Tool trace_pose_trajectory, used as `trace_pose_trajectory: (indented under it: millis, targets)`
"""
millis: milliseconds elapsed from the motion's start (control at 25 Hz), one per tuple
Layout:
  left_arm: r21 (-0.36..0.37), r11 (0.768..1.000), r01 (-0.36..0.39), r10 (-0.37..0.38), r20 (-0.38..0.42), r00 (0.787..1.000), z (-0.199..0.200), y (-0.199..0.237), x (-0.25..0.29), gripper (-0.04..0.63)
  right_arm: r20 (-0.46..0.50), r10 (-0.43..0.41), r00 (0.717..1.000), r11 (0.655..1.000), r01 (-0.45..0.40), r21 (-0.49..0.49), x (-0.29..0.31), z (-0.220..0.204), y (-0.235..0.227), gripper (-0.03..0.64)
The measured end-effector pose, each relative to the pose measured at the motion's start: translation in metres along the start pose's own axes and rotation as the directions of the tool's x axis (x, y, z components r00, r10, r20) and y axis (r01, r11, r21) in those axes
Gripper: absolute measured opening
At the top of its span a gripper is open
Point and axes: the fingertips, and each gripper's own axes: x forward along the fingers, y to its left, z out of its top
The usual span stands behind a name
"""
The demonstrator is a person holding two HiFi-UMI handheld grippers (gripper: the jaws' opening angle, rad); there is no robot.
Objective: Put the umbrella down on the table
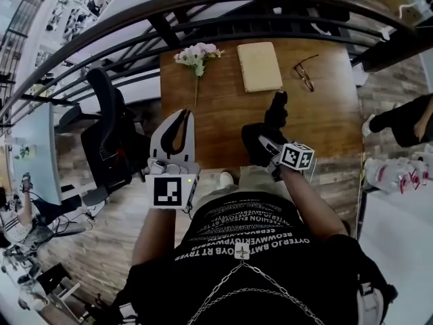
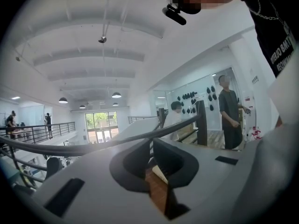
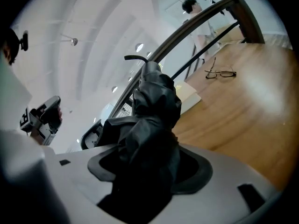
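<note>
Clamping a black umbrella (image 3: 150,120), right tool (image 1: 265,146) hangs over table (image 1: 328,117)

Crinkled black cloth umbrella (image 3: 152,125), smooth wooden table (image 1: 328,124)

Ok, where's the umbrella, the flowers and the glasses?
umbrella (image 1: 260,141): head view, its folded black cloth.
flowers (image 1: 196,54): head view, the pink blooms.
glasses (image 1: 308,82): head view, the frame by the lenses.
</note>
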Motion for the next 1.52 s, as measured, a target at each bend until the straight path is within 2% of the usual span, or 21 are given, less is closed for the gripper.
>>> trace_pose_trajectory:
  millis: [240, 360, 400, 480, 600, 720, 880, 1080, 1320, 1520]
  targets:
    - [0.013, 1.000, 0.001, -0.001, 0.004, 1.000, -0.001, -0.001, -0.001, 0.043, -0.054, -0.068, 0.996, 0.997, 0.069, 0.015, 0.011, -0.018, -0.035, 0.293]
    - [0.009, 1.000, 0.007, -0.007, -0.015, 1.000, -0.005, -0.004, -0.002, 0.043, -0.076, -0.111, 0.991, 0.994, 0.111, -0.009, 0.013, -0.022, -0.049, 0.276]
    - [0.010, 1.000, 0.008, -0.007, -0.023, 1.000, -0.006, -0.005, -0.001, 0.043, -0.080, -0.130, 0.988, 0.991, 0.128, -0.022, 0.014, -0.022, -0.053, 0.262]
    - [0.010, 1.000, 0.007, -0.006, -0.030, 1.000, -0.006, -0.006, 0.000, 0.043, -0.085, -0.142, 0.986, 0.989, 0.137, -0.063, 0.015, -0.022, -0.055, 0.123]
    - [0.003, 1.000, 0.003, -0.003, -0.021, 1.000, -0.003, -0.008, -0.002, 0.043, -0.113, -0.115, 0.987, 0.986, 0.100, -0.134, 0.023, -0.025, -0.041, 0.106]
    - [0.004, 1.000, -0.001, 0.001, -0.021, 1.000, -0.002, -0.007, -0.005, 0.043, -0.108, -0.112, 0.988, 0.983, 0.094, -0.159, 0.024, -0.024, -0.030, 0.083]
    - [-0.005, 1.000, -0.011, 0.011, 0.000, 1.000, 0.000, -0.002, -0.013, 0.043, -0.084, -0.088, 0.993, 0.985, 0.074, -0.158, 0.020, -0.014, -0.018, 0.094]
    - [-0.020, 1.000, -0.015, 0.015, 0.020, 1.000, 0.001, 0.000, -0.021, 0.043, -0.096, -0.021, 0.995, 0.988, 0.006, -0.154, 0.013, -0.005, 0.006, 0.198]
    - [-0.032, 0.999, -0.001, 0.002, 0.053, 0.999, 0.004, -0.004, -0.031, 0.043, -0.072, -0.028, 0.997, 0.950, 0.005, -0.312, -0.004, 0.008, 0.037, 0.196]
    - [-0.038, 0.999, 0.008, -0.005, 0.077, 0.997, 0.012, -0.005, -0.038, 0.043, 0.033, -0.047, 0.998, 0.895, 0.057, -0.443, -0.030, 0.039, 0.066, 0.121]
